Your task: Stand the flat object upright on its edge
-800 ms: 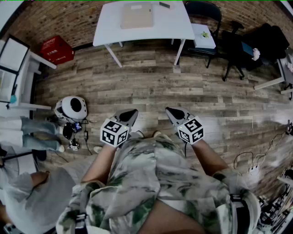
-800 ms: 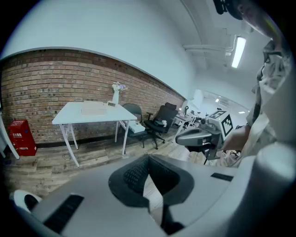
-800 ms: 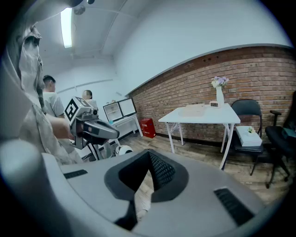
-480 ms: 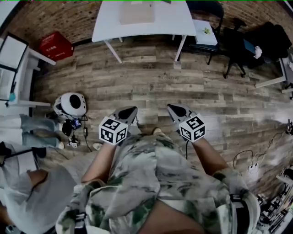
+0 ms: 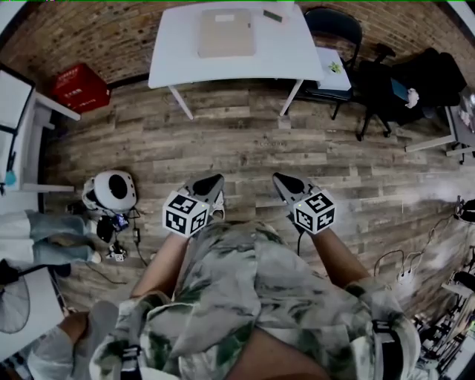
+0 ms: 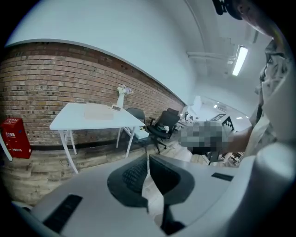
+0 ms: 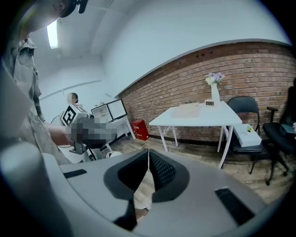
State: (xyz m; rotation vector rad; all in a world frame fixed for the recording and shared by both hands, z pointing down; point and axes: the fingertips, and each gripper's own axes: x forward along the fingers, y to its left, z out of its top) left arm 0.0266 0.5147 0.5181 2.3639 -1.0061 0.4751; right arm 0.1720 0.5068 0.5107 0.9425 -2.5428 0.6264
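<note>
**Head view against the 2 earlier ones.** The white surface (image 5: 297, 52) sits lower in the picture, so its whole top and the flat tan object (image 5: 225, 32) on it now show. The red box (image 5: 76, 83) has slid toward the upper left. The seated person in grey at lower left has nearly left the picture, and a round fan (image 5: 13, 304) shows there instead. The 2 hand-held grippers keep their places in front of the wearer's patterned shirt.

**Left hand-held gripper (image 5: 211, 182).** Jaws fully together, nothing between them, touching nothing. It is held over the wooden floor (image 5: 245, 141), tilted downward.

**Right hand-held gripper (image 5: 282, 182).** Likewise closed tight and empty, beside the left one with a gap between them. Each gripper view shows its 2 dark pads meeting in a thin seam, with only the wearer's clothing below.

**Flat tan object.** It lies flat on the white surface, toward the brick wall (image 5: 96, 37), well apart from both hand-held grippers.

**Containers.**
- A white vase (image 7: 215, 98) stands upright at the wall side of the surface and holds pale flowers (image 7: 213, 77).
- The red box stands on the floor against the brick wall, left of the surface; its contents cannot be seen.
- A white box (image 5: 329, 61) rests on the seat of the dark chair (image 5: 334, 22) just right of the surface.
</note>
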